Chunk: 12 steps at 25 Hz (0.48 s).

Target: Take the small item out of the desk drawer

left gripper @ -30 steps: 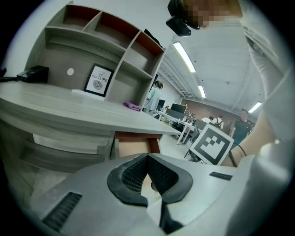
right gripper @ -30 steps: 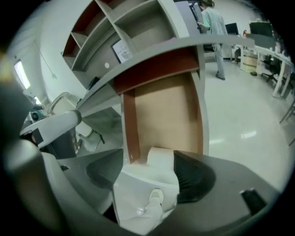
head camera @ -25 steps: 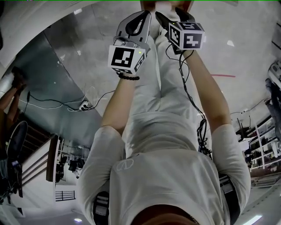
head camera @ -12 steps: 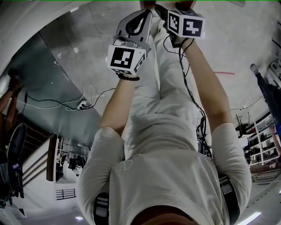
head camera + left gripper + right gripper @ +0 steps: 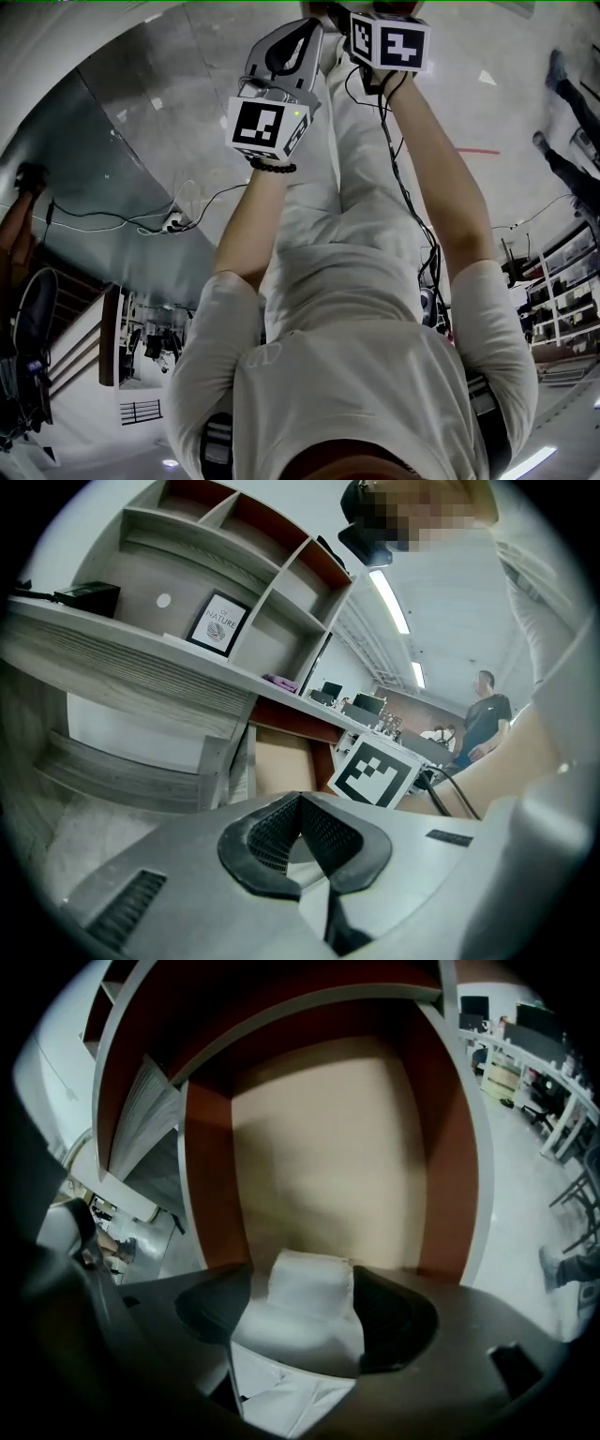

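In the right gripper view my right gripper [image 5: 309, 1309] is shut on a small white folded item [image 5: 311, 1290], held between its dark pads. Beyond it is a cavity of the desk with a tan back panel [image 5: 328, 1157] and red-brown side walls. My left gripper [image 5: 300, 803] is shut with nothing in it; its ribbed pads meet at the tips. In the head view both grippers are held out at the top, the left gripper [image 5: 311, 30] beside the right one [image 5: 349, 13], which is partly cut off by the frame edge.
The left gripper view shows a grey wooden desk top [image 5: 141, 653] with open shelves and a small framed sign [image 5: 217, 625]. The right gripper's marker cube [image 5: 375, 772] is close by. A person [image 5: 483, 719] stands far off. Cables [image 5: 141, 223] lie on the floor.
In the head view the right gripper has moved up and further out of the top edge. The left gripper has hardly moved. People at the right edge have shifted.
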### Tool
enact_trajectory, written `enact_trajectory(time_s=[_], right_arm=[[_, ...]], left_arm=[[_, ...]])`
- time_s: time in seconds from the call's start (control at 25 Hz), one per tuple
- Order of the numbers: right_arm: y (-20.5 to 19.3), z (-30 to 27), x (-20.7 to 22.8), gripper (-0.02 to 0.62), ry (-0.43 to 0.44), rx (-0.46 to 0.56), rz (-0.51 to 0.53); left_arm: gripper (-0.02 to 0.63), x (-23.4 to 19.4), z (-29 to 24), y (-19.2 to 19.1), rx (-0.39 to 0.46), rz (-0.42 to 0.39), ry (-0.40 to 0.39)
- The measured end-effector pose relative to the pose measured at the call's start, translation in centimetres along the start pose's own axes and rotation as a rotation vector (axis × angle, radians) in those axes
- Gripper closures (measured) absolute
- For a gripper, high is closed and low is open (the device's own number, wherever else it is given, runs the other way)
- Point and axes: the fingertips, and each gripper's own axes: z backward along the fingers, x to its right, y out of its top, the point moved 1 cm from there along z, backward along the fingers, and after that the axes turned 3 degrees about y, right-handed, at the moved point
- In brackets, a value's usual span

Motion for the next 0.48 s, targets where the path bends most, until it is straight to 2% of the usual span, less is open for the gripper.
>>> enact_trajectory(time_s=[0.44,0.48], right_arm=[[0.1,-0.8,-0.1,0.251,-0.013,-0.019,0.009],[0.1,-0.8,0.1,0.269,-0.023,-0.018,0.012]], left_arm=[[0.607,-0.8,0.3,0.0,0.0,0.011,0.005],[0.607,-0.9,0.3,0.0,-0.001,0.013,0.006]])
